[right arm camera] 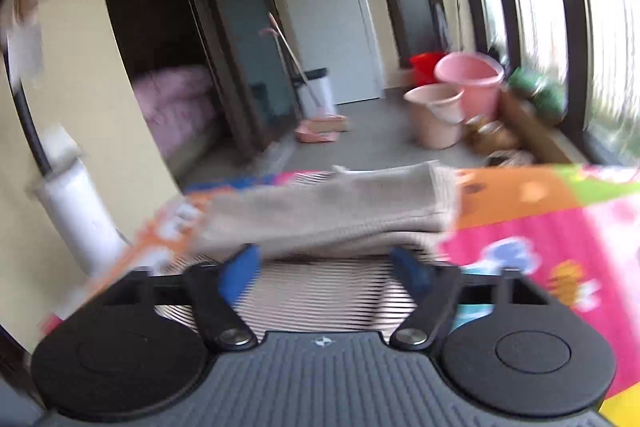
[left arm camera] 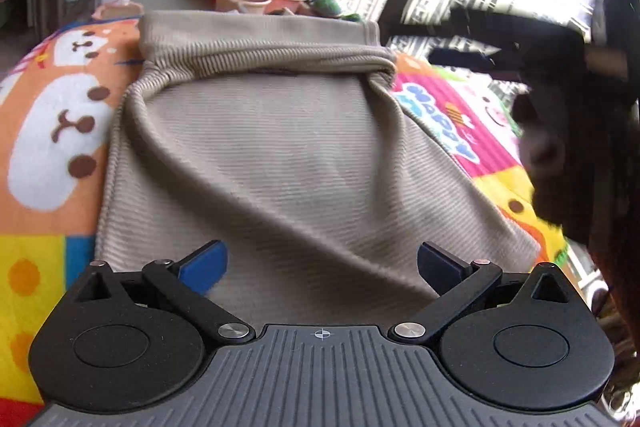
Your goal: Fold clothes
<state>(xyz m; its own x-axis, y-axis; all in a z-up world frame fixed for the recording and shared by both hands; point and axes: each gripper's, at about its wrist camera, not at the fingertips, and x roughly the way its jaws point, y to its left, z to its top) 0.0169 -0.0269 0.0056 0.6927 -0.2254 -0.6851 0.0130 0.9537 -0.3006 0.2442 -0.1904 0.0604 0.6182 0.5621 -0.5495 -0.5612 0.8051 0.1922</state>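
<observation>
Lying rumpled, beige garment (left arm camera: 280, 155), mat (left arm camera: 48, 131) bordering

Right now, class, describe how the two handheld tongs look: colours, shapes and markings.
Both match. The left tongs and right tongs have blue finger pads on black linkage arms with silver pivot screws, two round black discs, and a grey ribbed body marked with a small crosshair. No cables or sleeves show.

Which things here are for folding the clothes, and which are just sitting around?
For the job:
- beige ribbed garment, partly folded on the colourful cartoon mat
- left gripper, open
- right gripper, open

Just lying about:
- pink buckets
- red bucket
- white bin
- mop
</observation>
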